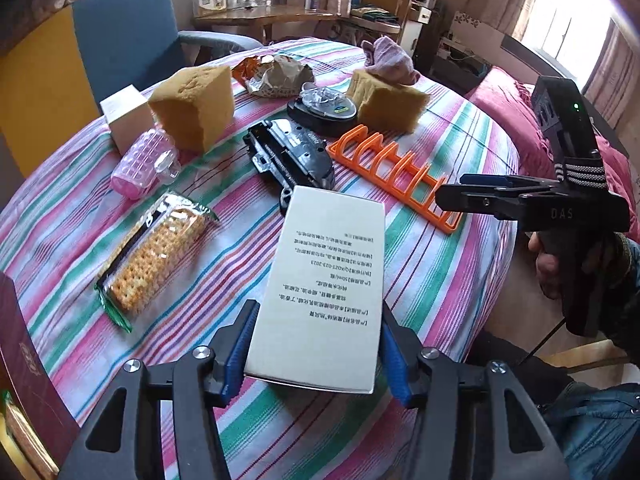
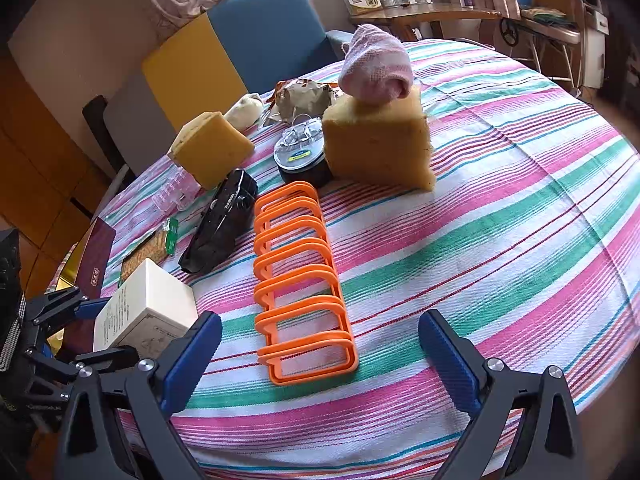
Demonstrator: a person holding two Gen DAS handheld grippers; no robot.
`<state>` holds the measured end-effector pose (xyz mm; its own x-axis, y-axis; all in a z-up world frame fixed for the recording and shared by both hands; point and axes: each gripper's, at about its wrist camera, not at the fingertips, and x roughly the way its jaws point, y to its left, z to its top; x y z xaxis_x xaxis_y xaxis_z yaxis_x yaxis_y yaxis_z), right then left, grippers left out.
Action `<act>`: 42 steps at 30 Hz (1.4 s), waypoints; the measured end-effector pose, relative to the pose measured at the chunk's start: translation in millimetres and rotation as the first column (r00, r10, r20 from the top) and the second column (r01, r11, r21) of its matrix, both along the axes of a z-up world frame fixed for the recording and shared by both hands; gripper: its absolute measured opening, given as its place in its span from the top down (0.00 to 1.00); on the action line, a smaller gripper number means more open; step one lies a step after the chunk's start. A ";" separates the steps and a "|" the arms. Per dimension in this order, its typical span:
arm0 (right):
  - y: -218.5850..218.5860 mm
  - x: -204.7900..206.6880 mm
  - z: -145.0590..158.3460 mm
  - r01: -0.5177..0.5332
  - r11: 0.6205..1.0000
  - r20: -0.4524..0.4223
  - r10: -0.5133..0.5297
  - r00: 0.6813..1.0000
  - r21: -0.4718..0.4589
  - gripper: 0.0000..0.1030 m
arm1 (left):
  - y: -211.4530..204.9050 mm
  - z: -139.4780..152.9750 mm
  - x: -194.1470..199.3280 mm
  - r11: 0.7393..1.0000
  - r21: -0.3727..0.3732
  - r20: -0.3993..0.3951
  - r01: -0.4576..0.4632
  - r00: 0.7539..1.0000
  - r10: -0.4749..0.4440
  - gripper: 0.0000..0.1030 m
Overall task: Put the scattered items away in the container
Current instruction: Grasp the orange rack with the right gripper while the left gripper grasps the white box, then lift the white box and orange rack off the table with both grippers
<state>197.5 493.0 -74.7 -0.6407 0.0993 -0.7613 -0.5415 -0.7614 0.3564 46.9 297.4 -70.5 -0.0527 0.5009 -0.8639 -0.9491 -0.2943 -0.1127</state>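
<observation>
On the striped tablecloth (image 2: 500, 208), the left gripper (image 1: 316, 344) clamps a white printed carton (image 1: 328, 280), lifted just off the cloth. Ahead lie a black stapler (image 1: 288, 156) and a cracker packet (image 1: 156, 256). The right gripper (image 2: 320, 356) stands spread wide, empty, above an orange slotted rack (image 2: 300, 280); bare cloth lies to its right.

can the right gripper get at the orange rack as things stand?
Probably yes. The right gripper is open and empty, lined up with the near end of the orange rack; nothing lies between.
</observation>
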 end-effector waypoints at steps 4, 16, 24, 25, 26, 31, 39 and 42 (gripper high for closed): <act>-4.5 -2.5 -0.7 -0.019 0.999 0.017 0.018 1.000 0.027 0.00 | -22.6 -3.6 -3.5 0.993 0.030 0.035 -0.112 0.993 0.111 0.49; -19.8 -32.7 -4.0 -0.067 0.984 0.157 0.041 0.987 0.166 0.03 | -94.0 -3.2 -1.6 0.918 0.077 0.093 -0.389 0.920 0.382 0.49; -38.7 -40.9 -1.9 -0.129 0.956 0.212 0.073 0.975 0.263 0.41 | -98.3 -14.7 5.9 0.906 0.072 0.115 -0.417 0.906 0.408 0.45; -40.8 -38.9 -0.8 -0.135 0.954 0.211 0.079 0.974 0.266 0.49 | -97.5 -14.4 5.1 0.906 0.073 0.117 -0.417 0.906 0.407 0.45; -42.9 -37.1 -0.2 -0.140 0.953 0.212 0.083 0.974 0.270 0.52 | -97.4 -14.4 4.3 0.906 0.075 0.118 -0.417 0.906 0.407 0.45; -56.7 -32.5 0.4 -0.161 0.951 0.216 0.104 0.971 0.263 0.52 | -96.1 -14.4 5.3 0.911 0.077 0.100 -0.406 0.912 0.398 0.45; -67.9 -36.7 0.9 -0.171 0.954 0.245 0.110 0.963 0.246 0.49 | -101.8 -15.1 10.1 0.905 0.097 0.109 -0.414 0.908 0.404 0.45; -68.6 -36.9 0.7 -0.168 0.952 0.246 0.104 0.964 0.254 0.49 | -102.3 -15.8 8.8 0.899 0.101 0.123 -0.425 0.903 0.413 0.45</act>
